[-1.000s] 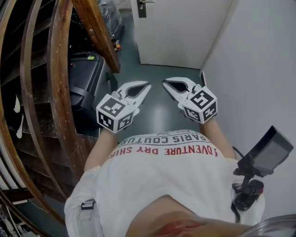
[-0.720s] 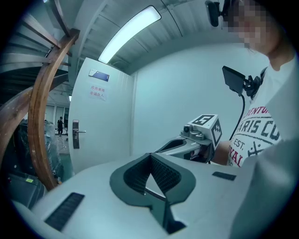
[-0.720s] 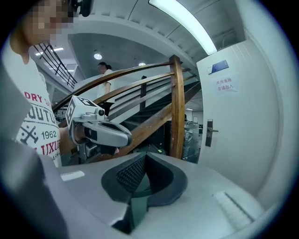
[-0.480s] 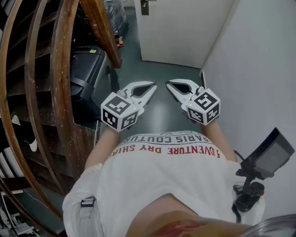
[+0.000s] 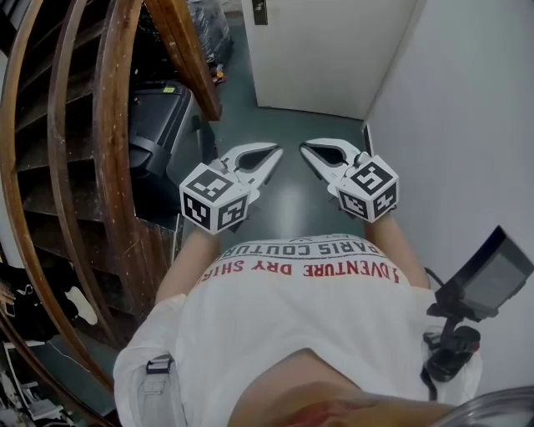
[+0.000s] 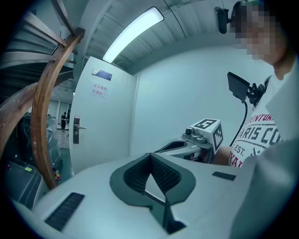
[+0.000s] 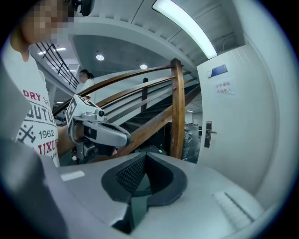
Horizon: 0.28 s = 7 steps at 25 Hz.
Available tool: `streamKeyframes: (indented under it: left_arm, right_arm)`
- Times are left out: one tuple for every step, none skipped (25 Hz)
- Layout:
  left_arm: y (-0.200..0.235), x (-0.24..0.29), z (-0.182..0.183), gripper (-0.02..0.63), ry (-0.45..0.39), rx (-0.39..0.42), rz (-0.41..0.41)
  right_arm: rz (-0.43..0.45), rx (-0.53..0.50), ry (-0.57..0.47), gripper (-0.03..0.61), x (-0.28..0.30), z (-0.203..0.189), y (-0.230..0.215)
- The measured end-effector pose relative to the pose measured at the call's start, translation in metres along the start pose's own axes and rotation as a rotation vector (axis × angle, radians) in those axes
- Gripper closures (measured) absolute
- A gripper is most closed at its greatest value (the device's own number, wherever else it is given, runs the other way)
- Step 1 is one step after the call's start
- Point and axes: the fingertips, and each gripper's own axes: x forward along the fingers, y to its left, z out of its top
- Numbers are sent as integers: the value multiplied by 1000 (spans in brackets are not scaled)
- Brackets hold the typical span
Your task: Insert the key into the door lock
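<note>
The white door (image 5: 334, 50) stands shut at the end of the passage, its dark lock plate and handle (image 5: 259, 10) at the top edge of the head view. My left gripper (image 5: 273, 156) and right gripper (image 5: 305, 149) are held side by side at waist height, pointing toward the door and well short of it. Both have their jaws shut with nothing between them. No key shows in any view. The left gripper view has its closed jaws (image 6: 150, 155), the lock plate (image 6: 76, 129) far off, and the right gripper (image 6: 189, 144) alongside. The right gripper view shows its closed jaws (image 7: 145, 155) and the handle (image 7: 208, 134).
A curved wooden stair rail (image 5: 108, 167) and steps fill the left side, with a black case (image 5: 158, 125) on the floor beside them. A white wall (image 5: 467, 125) bounds the right. A small monitor on a mount (image 5: 484, 279) hangs at my right hip.
Both grippers have shifted slightly forward toward the door together with the person; the stair rail has slid back in view. The jaws are unchanged.
</note>
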Motion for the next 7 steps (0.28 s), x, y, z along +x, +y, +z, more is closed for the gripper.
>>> streamKeyframes:
  left_arm:
    - [-2, -1, -1, 612, -1, -1, 2]
    - [-4, -1, -1, 612, -3, -2, 4]
    - [-7, -2, -2, 612, -4, -2, 6]
    - [-10, -3, -3, 612, -5, -2, 6]
    - [-13, -3, -4, 612, -5, -1, 7]
    - [-16, -4, -5, 612, -6, 1, 6]
    - [-19, -4, -7, 612, -6, 2, 6]
  right_arm:
    - [1, 0, 0, 577, -2, -1, 1]
    - [2, -2, -1, 577, -3, -1, 3]
    - [3, -5, -2, 577, -5, -2, 5]
    - [4, -8, -4, 577, -7, -2, 6]
    - [5, -11, -4, 577, -9, -3, 8]
    - [5, -14, -5, 577, -10, -4, 10]
    - [5, -17, -6, 577, -12, -5, 12]
